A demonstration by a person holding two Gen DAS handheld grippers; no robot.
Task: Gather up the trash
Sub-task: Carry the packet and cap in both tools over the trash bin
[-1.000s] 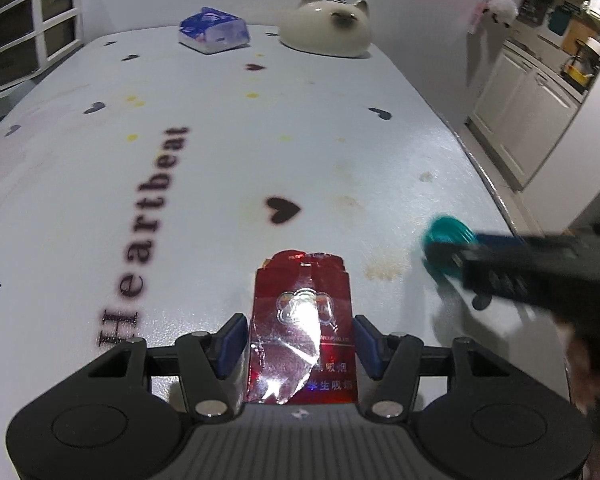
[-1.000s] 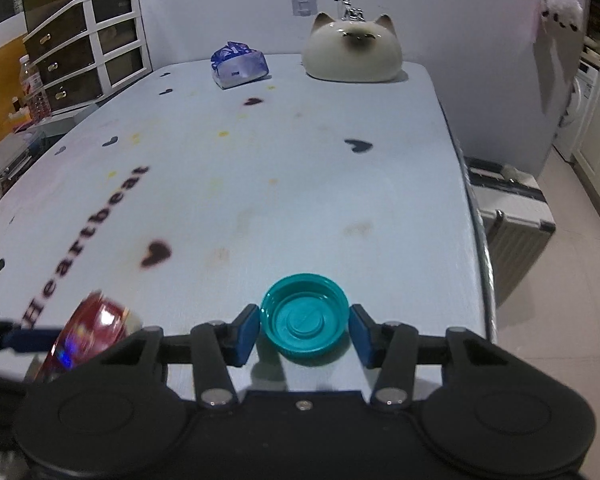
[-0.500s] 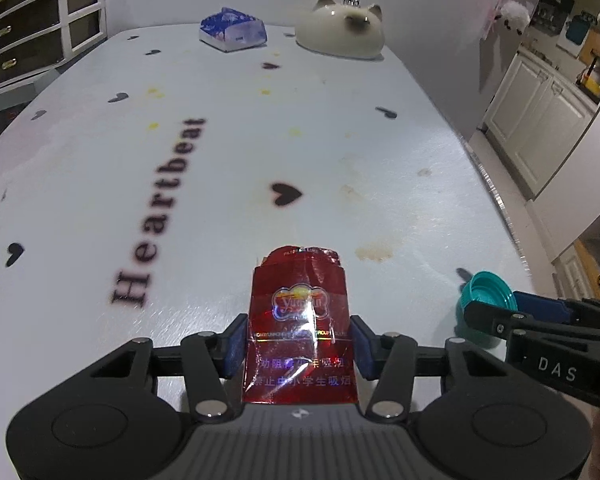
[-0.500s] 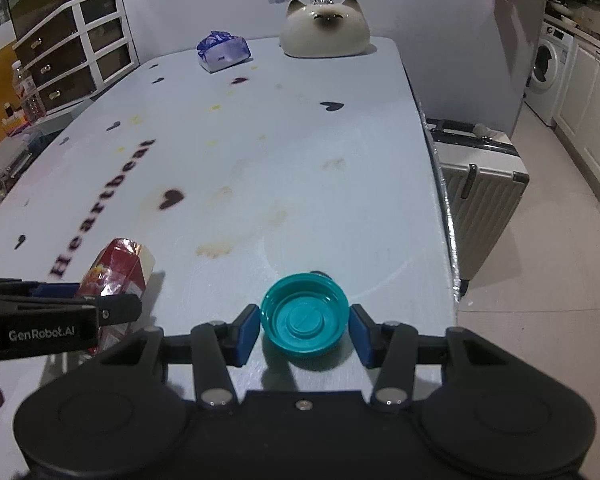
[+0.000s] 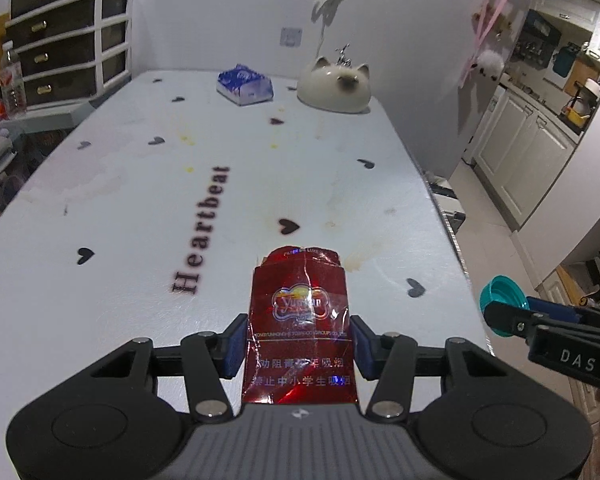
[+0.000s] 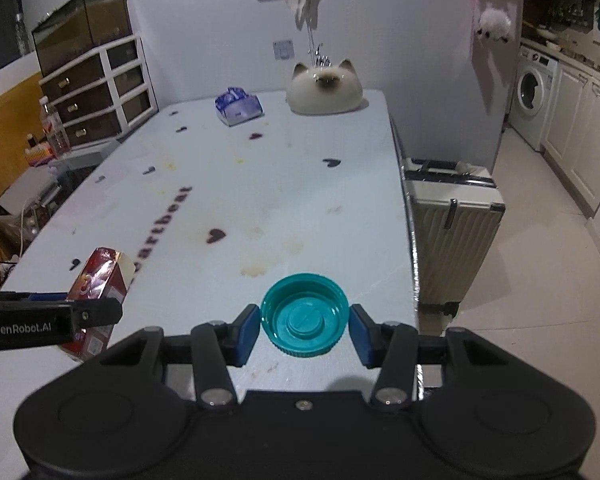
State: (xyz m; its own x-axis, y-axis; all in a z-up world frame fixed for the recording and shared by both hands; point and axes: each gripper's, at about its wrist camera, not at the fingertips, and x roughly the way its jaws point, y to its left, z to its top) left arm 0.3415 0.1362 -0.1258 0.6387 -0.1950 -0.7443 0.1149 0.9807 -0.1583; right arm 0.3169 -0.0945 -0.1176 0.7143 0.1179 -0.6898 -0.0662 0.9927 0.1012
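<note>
My left gripper (image 5: 298, 340) is shut on a crumpled red cigarette pack (image 5: 300, 320) and holds it above the near part of the white table (image 5: 140, 208). The pack also shows in the right wrist view (image 6: 100, 284), at the left. My right gripper (image 6: 303, 328) is shut on a teal bottle cap (image 6: 304, 314), open side up, above the table's near right edge. The cap shows in the left wrist view (image 5: 500, 304), at the far right, past the table edge.
A blue tissue pack (image 5: 244, 86) and a cat-shaped ceramic piece (image 5: 334, 88) stand at the table's far end. A ribbed suitcase (image 6: 452, 232) stands on the floor right of the table. Drawers (image 6: 100, 92) stand at the left, kitchen cabinets (image 5: 520, 152) at the right.
Both grippers have risen and pulled back from the table with the pack and the cap still held. The right gripper has moved toward the table's right edge.
</note>
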